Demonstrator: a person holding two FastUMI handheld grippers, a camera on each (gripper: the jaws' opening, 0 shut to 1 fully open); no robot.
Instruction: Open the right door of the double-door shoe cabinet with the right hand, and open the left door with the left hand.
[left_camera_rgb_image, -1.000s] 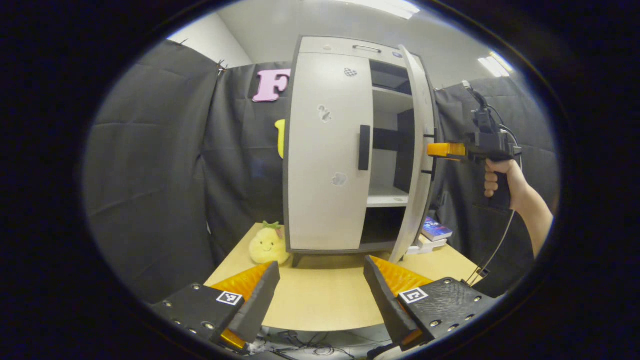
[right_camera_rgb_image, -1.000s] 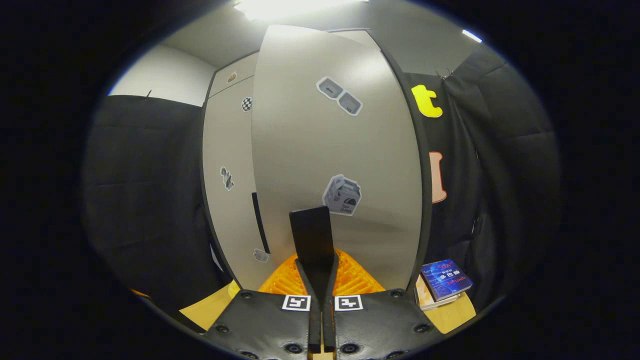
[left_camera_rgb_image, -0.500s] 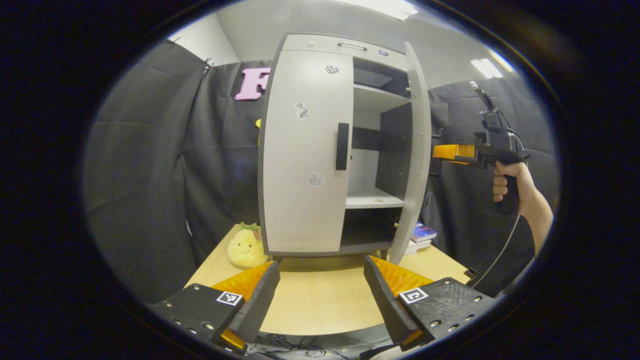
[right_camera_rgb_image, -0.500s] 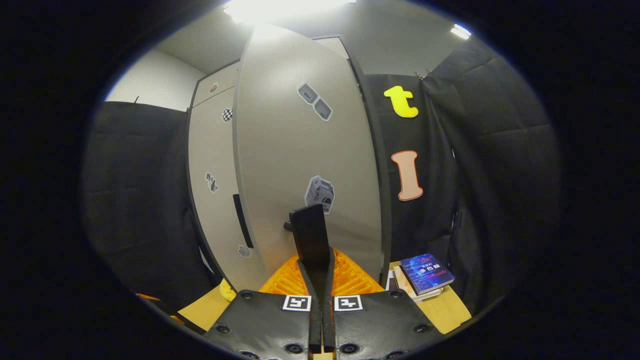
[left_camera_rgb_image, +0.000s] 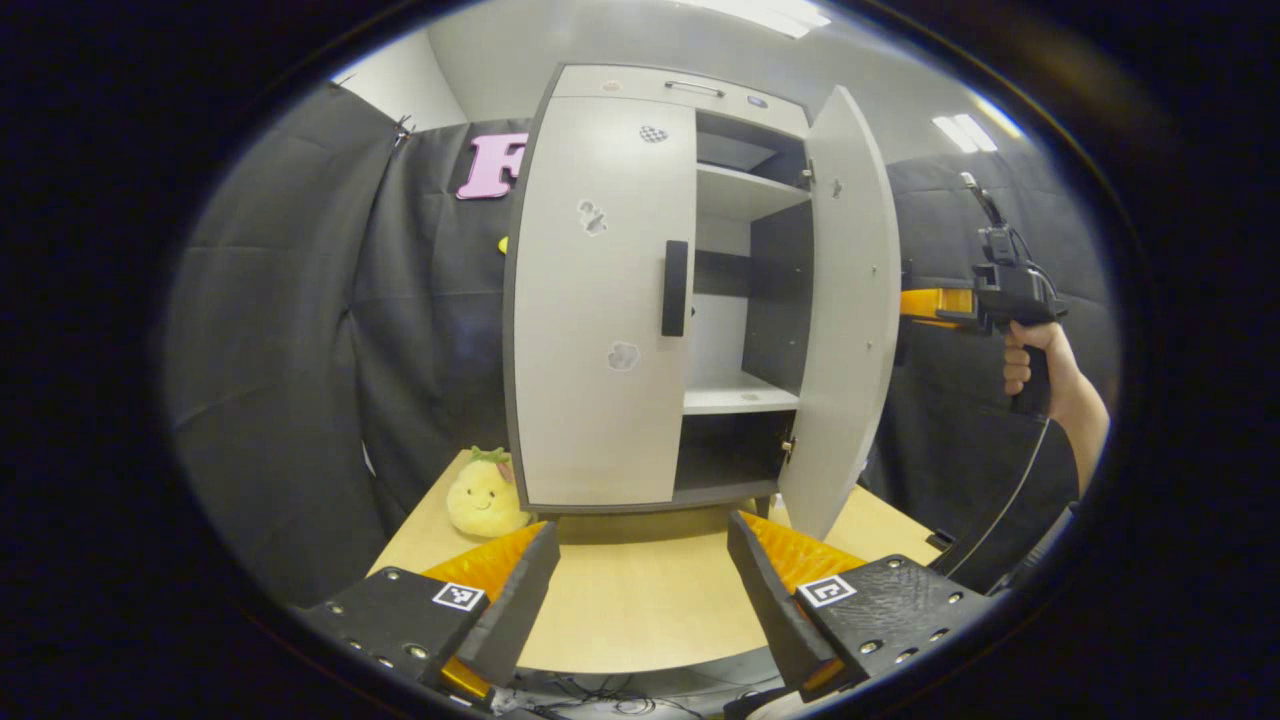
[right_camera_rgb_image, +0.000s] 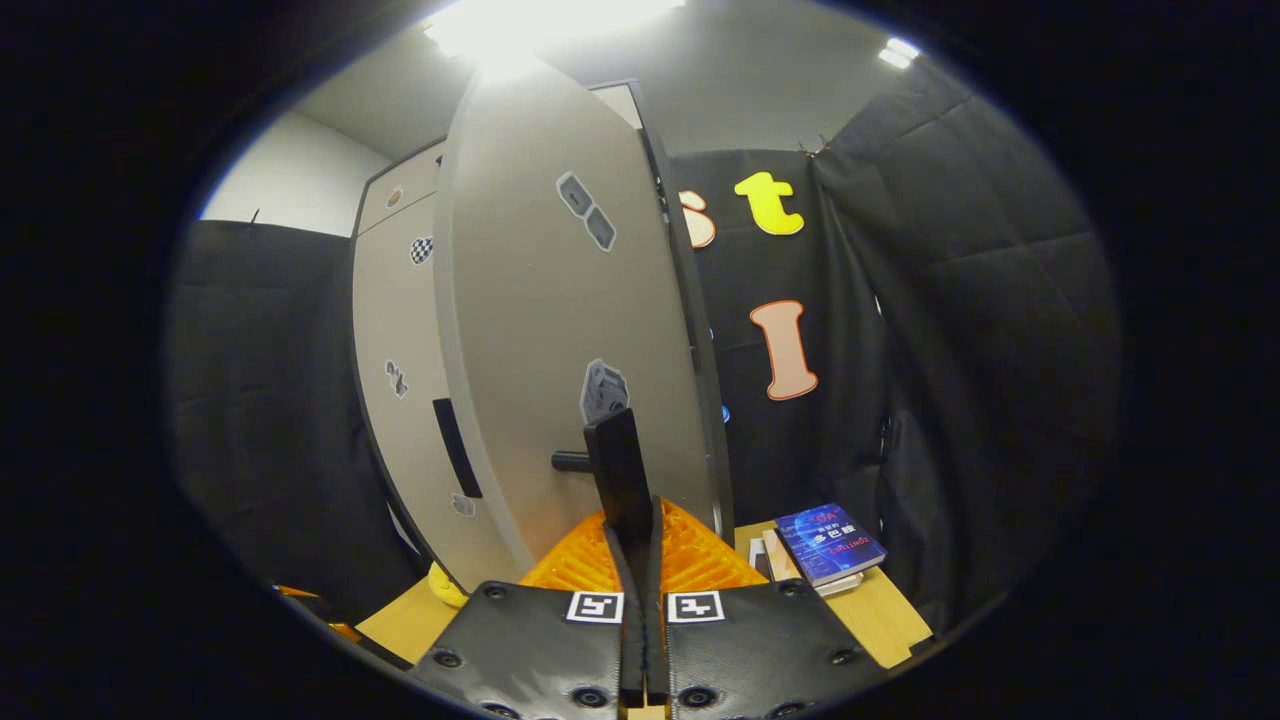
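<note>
— On the wooden table (left_camera_rgb_image: 640, 610), where's the shoe cabinet (left_camera_rgb_image: 640, 290)?
— Toward its far edge; right door (left_camera_rgb_image: 840, 310) swung wide, left door (left_camera_rgb_image: 600, 300) closed.
— Right gripper (right_camera_rgb_image: 622, 470)?
— Clenched tight, fingers pressed together against the right door's handle (right_camera_rgb_image: 572, 461).
— Left gripper (left_camera_rgb_image: 640, 570)?
— Jaws spread, near edge, well short of the left door.

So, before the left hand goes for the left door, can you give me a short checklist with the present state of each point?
1. Right door swung open: ok.
2. Left door is shut, its handle free to grasp: ok.
3. Left hand-held gripper open, nothing between the fingers: ok.
4. Left hand-held gripper at the handle: not ok, it is well short, over the table.
5. Right hand-held gripper shut on the right door's handle: ok.
6. Plush toy beside the cabinet, out of the left door's swing: cannot tell.
</note>
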